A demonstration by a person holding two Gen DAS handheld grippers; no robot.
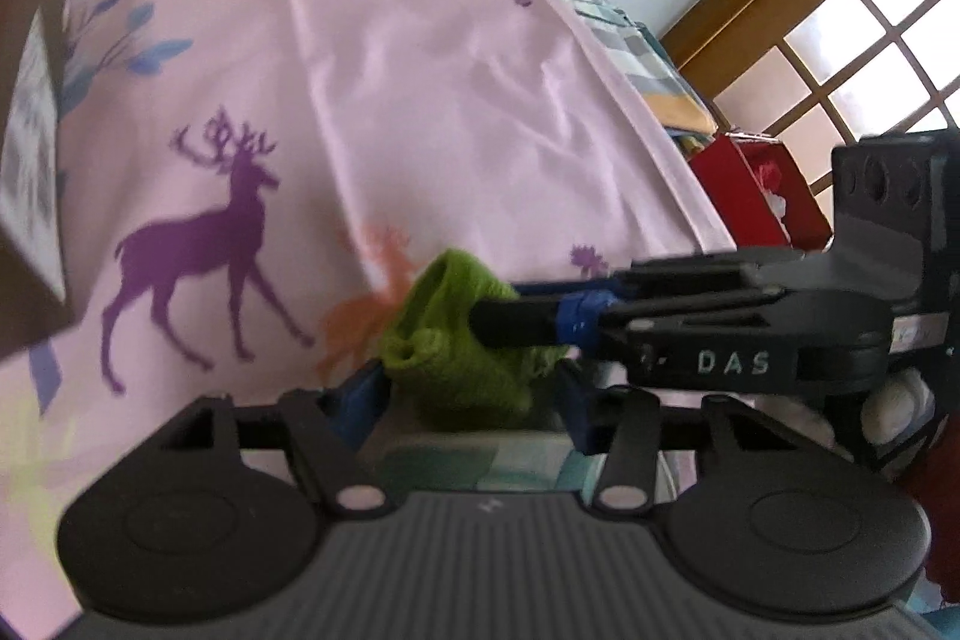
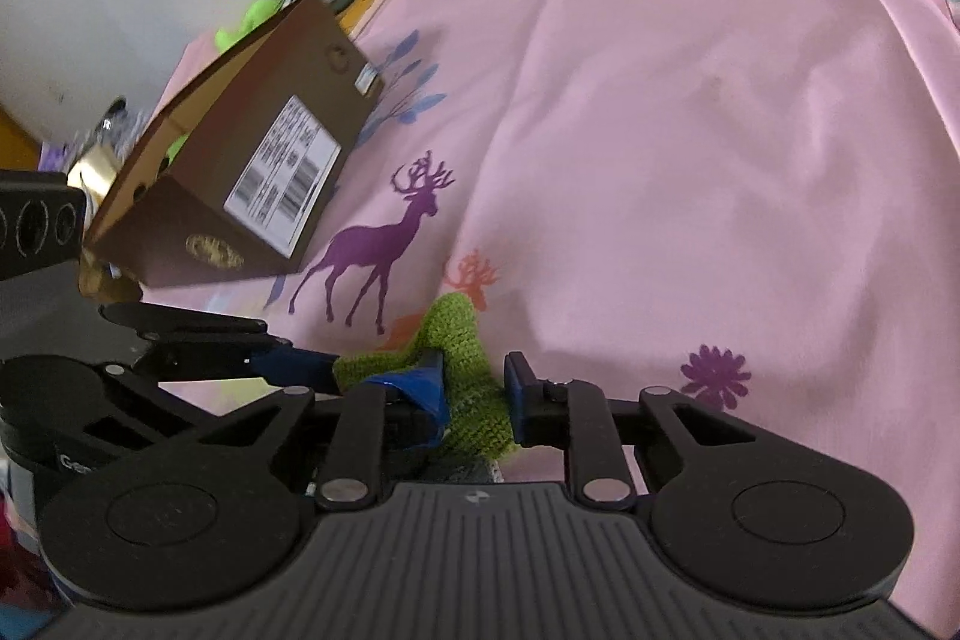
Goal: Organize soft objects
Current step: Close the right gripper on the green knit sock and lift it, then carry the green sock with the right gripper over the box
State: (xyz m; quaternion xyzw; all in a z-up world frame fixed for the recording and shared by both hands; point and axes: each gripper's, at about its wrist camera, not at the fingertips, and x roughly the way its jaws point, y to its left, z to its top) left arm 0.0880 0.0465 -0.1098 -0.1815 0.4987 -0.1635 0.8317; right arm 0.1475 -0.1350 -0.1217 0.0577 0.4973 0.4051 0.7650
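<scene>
In the left hand's view, a brown box with a white label sits at the far left on a pink sheet. Next to it, printed on the sheet, is a purple deer, then a small orange deer. Just right of the orange deer is the green woolly thing, which has a round hole at its top. It is at the near edge of the pink sheet, and I cannot tell if it lies on the sheet or hangs just over it. The left gripper has a blue pad on each side of the green woolly thing. The wool seems to touch both pads, but I cannot tell if they squeeze it. The right gripper comes in from the right, and its thin black fingers are pinched tight on the top of the green woolly thing. Farther right, past the sheet, are a pile of folded cloths, a red box and a window with a brown frame. In the right hand's view, the brown box is open at its top and something bright green shows inside. Right of it, the right gripper's two blue pads press the green wool from both sides.
</scene>
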